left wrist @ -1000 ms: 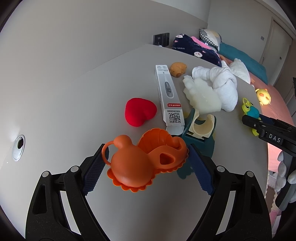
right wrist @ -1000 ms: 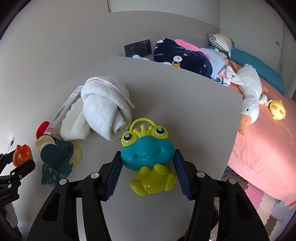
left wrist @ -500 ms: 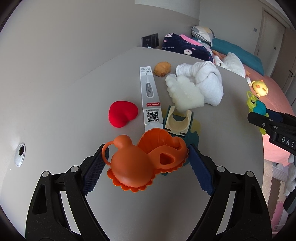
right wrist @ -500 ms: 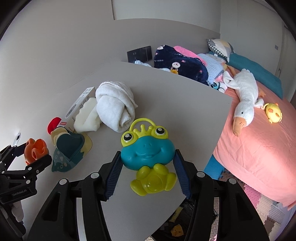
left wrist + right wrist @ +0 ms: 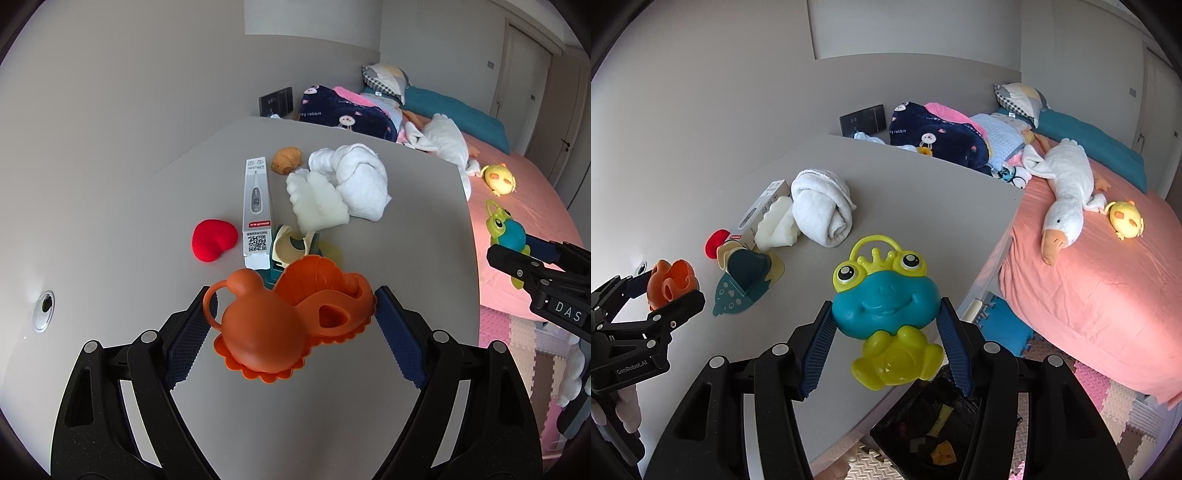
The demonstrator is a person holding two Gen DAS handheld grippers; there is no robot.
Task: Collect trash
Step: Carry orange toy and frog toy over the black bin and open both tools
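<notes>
A child's bedroom in a home: a bed (image 5: 1108,266) with a pink sheet stands just beside a grey table (image 5: 905,192), carrying a plush goose (image 5: 1067,195), a small yellow toy (image 5: 1126,219), a navy cartoon-print blanket (image 5: 938,136) and a checked pillow (image 5: 1019,96). Pastel foam puzzle mats (image 5: 1108,387) cover the floor, and a wall switch panel (image 5: 862,120) sits behind the table.

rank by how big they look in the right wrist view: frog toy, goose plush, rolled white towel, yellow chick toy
1. frog toy, though held close to the camera, so inflated
2. goose plush
3. rolled white towel, roughly comparable to the goose, so that order is unsure
4. yellow chick toy
</notes>
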